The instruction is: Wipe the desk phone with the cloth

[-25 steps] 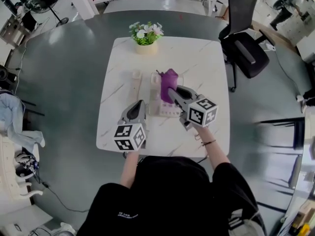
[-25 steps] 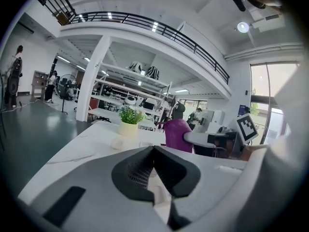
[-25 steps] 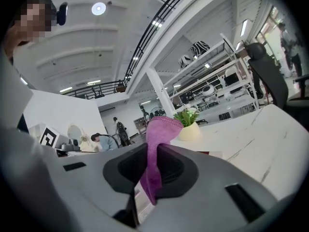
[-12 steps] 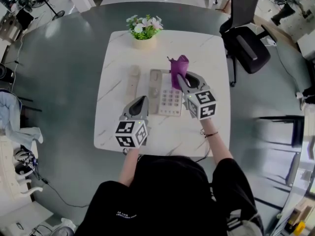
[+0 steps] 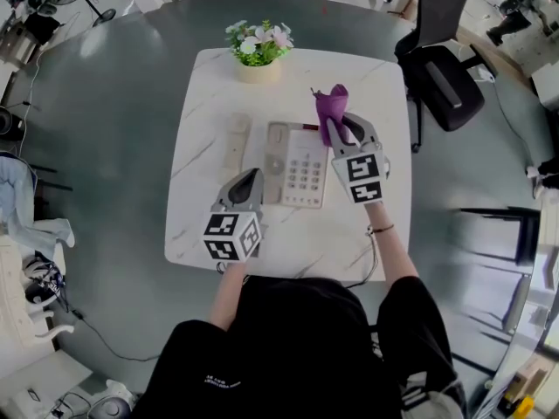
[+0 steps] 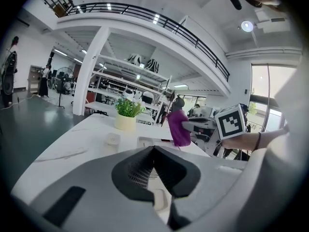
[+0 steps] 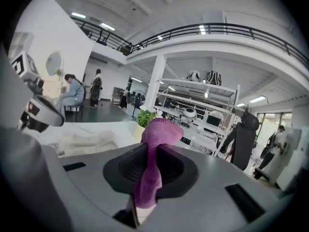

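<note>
Pinching the purple cloth (image 5: 331, 106) in our right gripper (image 5: 339, 129), jaws tight on it, just off the desk phone (image 5: 298, 166), far right corner. Our left gripper (image 5: 247, 182) sits closed and empty at its near left corner.

place: open-plan office hall — office chair (image 5: 447, 81) | mezzanine railing (image 7: 227, 29) | white table (image 5: 210, 147)

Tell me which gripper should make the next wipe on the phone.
Right. The right gripper is shut on the purple cloth at the desk phone's far right corner; the left gripper is shut and empty.
</note>
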Demonstrator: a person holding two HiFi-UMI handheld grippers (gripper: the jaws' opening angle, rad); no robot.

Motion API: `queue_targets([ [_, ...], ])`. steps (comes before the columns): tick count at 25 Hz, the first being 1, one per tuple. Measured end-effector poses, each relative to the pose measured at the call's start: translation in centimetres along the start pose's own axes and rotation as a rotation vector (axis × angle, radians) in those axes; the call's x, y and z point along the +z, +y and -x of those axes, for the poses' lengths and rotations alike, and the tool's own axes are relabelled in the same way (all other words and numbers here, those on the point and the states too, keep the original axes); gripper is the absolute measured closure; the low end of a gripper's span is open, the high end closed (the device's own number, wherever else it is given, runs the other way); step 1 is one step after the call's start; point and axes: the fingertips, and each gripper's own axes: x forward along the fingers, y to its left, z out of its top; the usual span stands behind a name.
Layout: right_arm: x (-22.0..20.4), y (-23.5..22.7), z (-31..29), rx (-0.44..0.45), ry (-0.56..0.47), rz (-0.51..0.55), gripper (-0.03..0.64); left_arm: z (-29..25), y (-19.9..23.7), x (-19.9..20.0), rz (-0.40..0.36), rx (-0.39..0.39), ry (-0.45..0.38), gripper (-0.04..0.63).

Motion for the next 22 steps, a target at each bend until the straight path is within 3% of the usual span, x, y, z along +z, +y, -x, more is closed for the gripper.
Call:
queue_targets([
  [3,-0.6,0.5,-1.1,0.014,0.030,0.119,0.580,-0.3,0.2,-0.1,0.004,0.005,0.004,0.597],
  [7,-1.6,1.6,-2.4,0.056,0.073,0.203,0.580,-0.5,0.4,-0.3,0.008,0.011,0.010,0.597],
  [16,-3.5,4.3,-3.5,0.180,0.149,0.265,0.580,-0.7,0.5,-0.3,0.016,0.024,0.013,0.597],
  [22,-4.2,5.4,-3.3,0.211,0.163,0.303,0.580,-0.5,0.5,-0.4,0.022,0.030,0.010,0.597],
])
